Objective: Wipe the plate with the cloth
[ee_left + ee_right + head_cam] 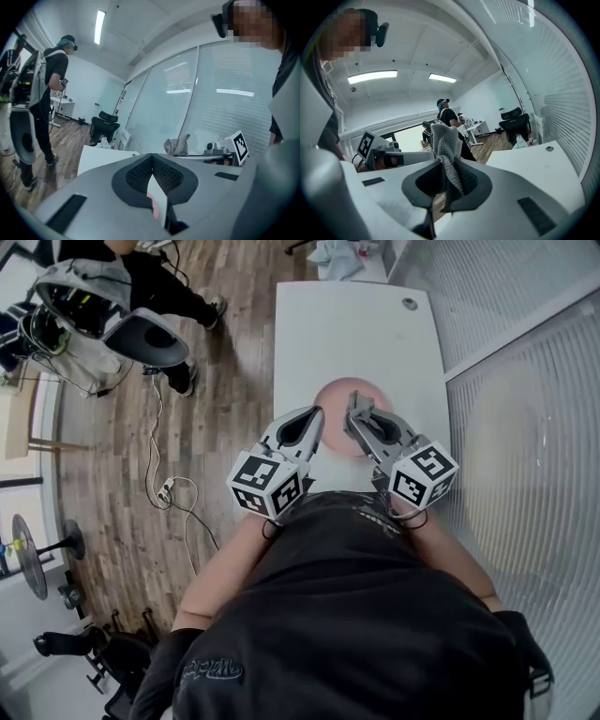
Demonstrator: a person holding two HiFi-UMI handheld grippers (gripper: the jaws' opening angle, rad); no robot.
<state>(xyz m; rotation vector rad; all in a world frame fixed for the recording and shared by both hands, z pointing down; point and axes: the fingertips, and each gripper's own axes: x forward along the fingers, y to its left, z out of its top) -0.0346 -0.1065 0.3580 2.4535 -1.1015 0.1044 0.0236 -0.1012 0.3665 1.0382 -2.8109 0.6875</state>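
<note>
Head view gives me one plate [337, 397], round, pale pink and plain, lying on the white counter [356, 324] just ahead of my two grippers and partly covered by their tips. My right gripper [355, 404] has its jaws clamped on the one cloth [447, 140], a grey knitted piece that stands up in a bunched fold above them. My left gripper [316, 412] is closed tip to tip and I see nothing gripped in it.
</note>
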